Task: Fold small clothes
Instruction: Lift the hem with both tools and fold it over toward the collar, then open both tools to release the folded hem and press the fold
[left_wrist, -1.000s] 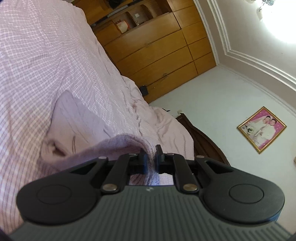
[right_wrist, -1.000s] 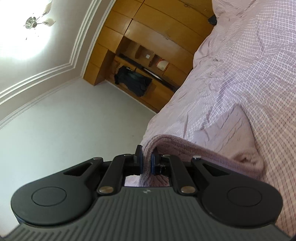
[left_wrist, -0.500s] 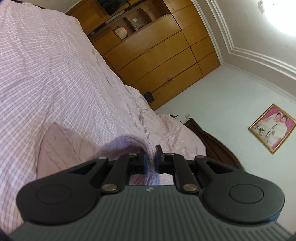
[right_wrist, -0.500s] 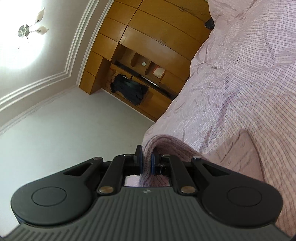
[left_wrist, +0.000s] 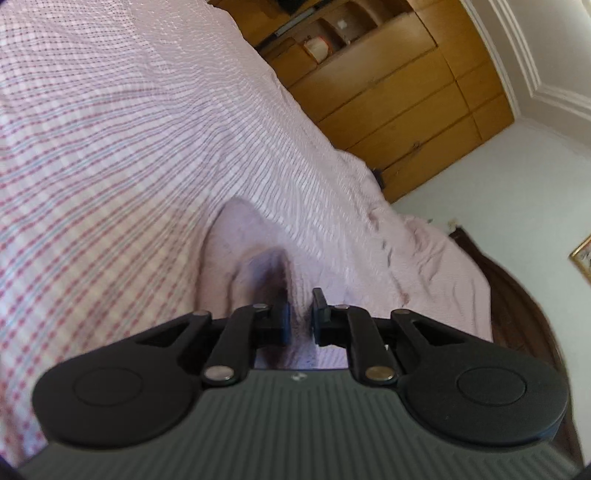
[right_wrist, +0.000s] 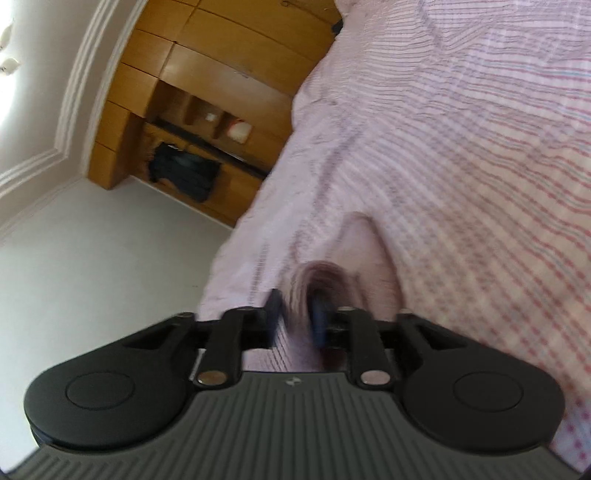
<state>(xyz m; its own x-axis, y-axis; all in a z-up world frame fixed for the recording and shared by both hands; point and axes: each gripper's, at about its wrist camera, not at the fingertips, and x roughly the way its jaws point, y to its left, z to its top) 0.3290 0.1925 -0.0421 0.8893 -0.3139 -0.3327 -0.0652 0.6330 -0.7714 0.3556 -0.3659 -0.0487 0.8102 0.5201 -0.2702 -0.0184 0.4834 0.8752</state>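
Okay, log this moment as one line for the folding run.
stage: mid-fold | left gripper: shut on pink garment | right gripper: shut on pink garment | surface: checked bedsheet | views: motion-blurred

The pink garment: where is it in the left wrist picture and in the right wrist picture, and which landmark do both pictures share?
Left wrist view: the pink garment lies low in the middle, on the checked sheet, reaching into the left tool.
Right wrist view: the garment lies low in the middle, pinched in the right tool.
Shared landmark: the wooden wardrobe, at the top of both pictures.
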